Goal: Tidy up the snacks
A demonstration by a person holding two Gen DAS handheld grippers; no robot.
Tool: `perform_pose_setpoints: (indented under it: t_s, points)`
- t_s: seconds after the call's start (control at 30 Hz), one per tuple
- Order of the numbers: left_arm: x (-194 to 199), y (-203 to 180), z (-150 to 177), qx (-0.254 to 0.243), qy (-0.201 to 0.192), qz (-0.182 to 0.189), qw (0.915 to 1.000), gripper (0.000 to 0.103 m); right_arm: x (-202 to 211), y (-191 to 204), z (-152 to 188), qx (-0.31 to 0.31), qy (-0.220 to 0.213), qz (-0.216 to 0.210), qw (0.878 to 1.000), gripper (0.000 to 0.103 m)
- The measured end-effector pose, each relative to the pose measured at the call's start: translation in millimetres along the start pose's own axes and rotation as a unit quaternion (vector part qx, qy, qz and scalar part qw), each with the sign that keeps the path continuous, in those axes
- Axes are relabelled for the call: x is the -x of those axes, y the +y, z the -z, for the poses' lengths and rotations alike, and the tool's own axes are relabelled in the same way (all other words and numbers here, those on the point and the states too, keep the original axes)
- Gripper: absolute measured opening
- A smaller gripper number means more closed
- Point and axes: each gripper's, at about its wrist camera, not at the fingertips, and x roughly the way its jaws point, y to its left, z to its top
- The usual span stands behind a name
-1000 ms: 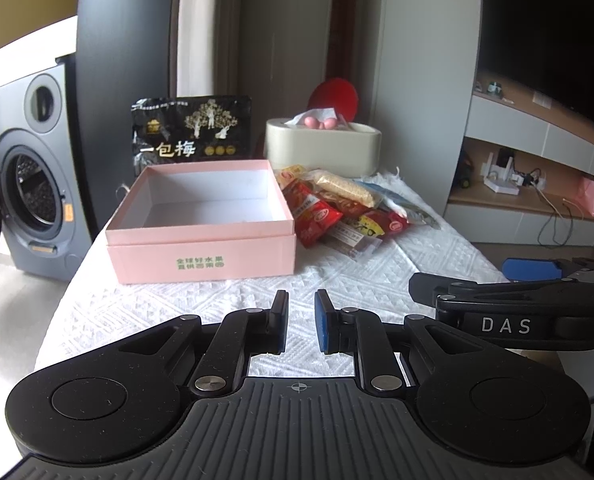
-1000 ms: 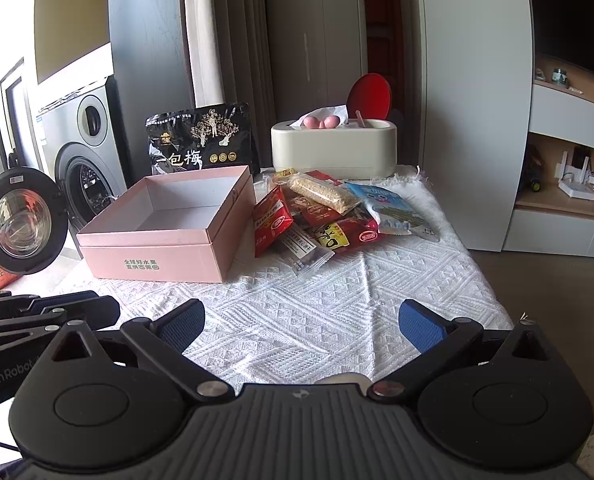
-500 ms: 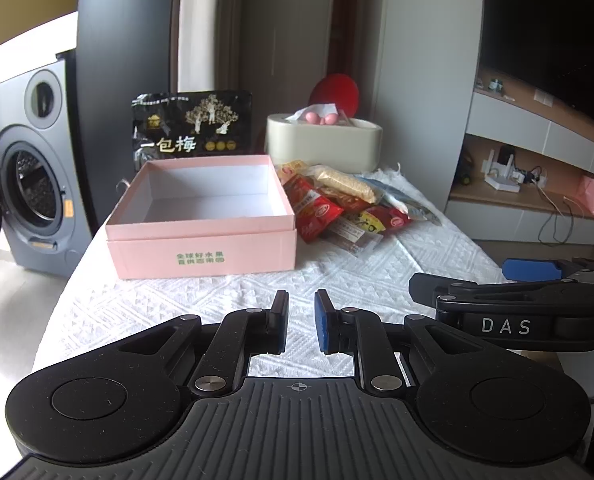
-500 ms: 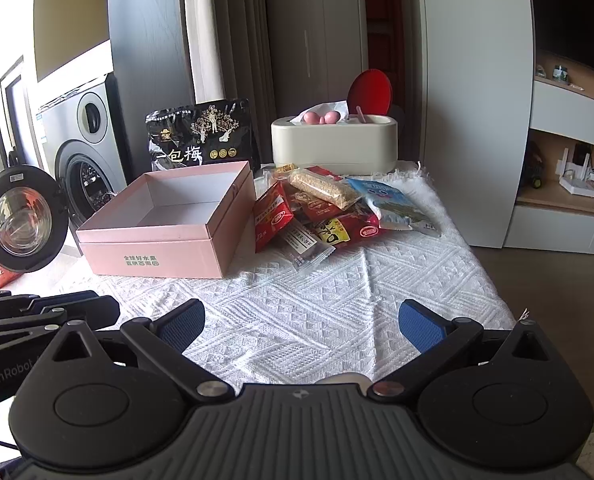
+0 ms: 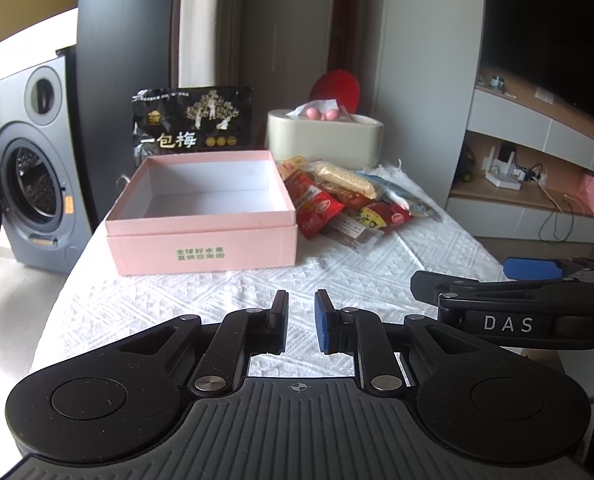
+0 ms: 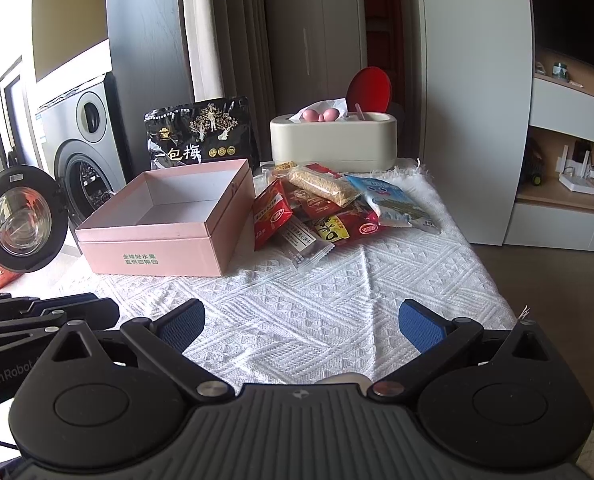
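Note:
An empty pink box (image 5: 201, 236) (image 6: 165, 248) stands open on the white tablecloth (image 6: 317, 304). Right of it lies a pile of snack packets (image 5: 337, 204) (image 6: 321, 208): red packets, a yellow bar, a blue-white pack. A black plum bag (image 5: 193, 122) (image 6: 201, 132) stands behind the box. My left gripper (image 5: 301, 326) is nearly shut with a narrow gap and holds nothing, near the table's front edge. My right gripper (image 6: 301, 324) is wide open and empty, in front of the pile.
A cream tissue box (image 5: 323, 142) (image 6: 333, 142) with pink balls on top stands at the back. A washing machine (image 5: 25, 184) with its door open is at the left. White shelving (image 6: 569, 184) is at the right.
Both grippers have moved slightly forward toward the box and snacks. Their jaws have not changed.

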Motion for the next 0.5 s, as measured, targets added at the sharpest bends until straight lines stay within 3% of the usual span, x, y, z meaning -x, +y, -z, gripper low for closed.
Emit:
perform_pose_setpoints:
  t_s: [0.5]
  points:
    - [-0.2, 0.5, -1.6, 0.000, 0.001, 0.000, 1.0000, 0.018, -0.9, -0.7, 0.3, 0.001, 0.003, -0.001, 1.000, 0.103]
